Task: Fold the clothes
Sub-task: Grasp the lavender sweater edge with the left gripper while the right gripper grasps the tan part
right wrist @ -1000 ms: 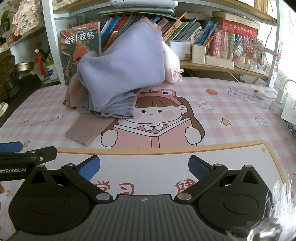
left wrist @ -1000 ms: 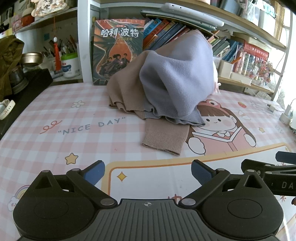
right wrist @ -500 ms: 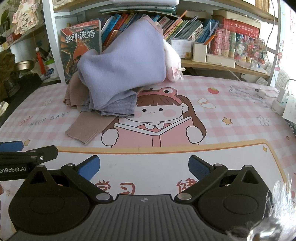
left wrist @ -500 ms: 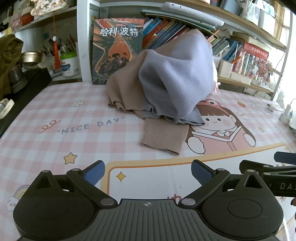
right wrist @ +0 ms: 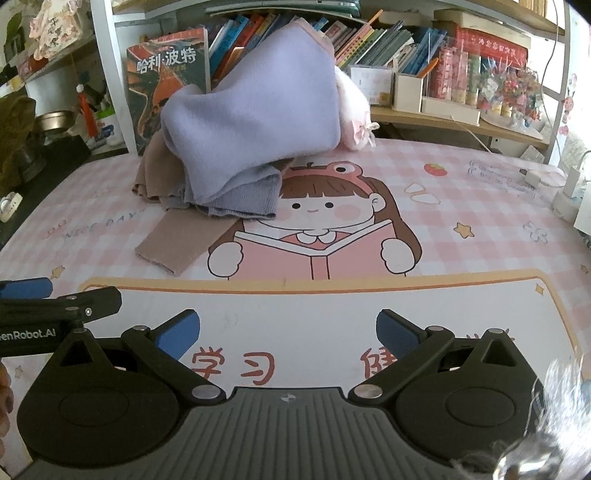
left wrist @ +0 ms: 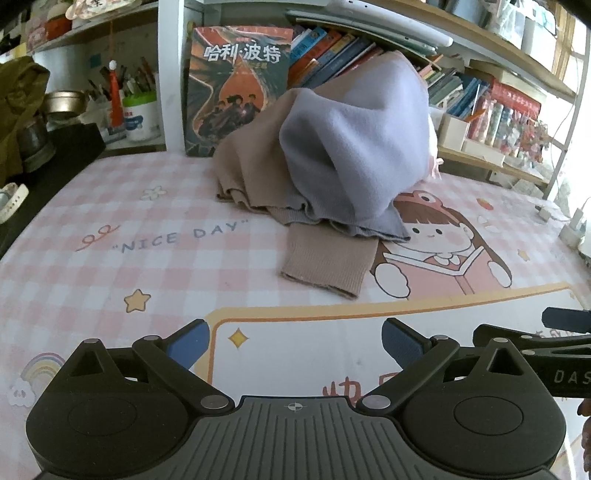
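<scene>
- Hovering side by side over the cartoon-print counter (left wrist: 110, 236), the left gripper (left wrist: 295, 339) and right gripper (right wrist: 288, 328) both hold their jaws wide and empty.
- Clothes sit heaped near the bookshelf (right wrist: 369, 33): a lilac garment (left wrist: 354, 147) over a tan knit (left wrist: 251, 162), with one tan sleeve (left wrist: 327, 262) trailing forward.
- Judged best: take one garment by an edge and spread it flat.
- Only the right view shows a pink fluffy item (right wrist: 354, 122) behind the heap.
</scene>
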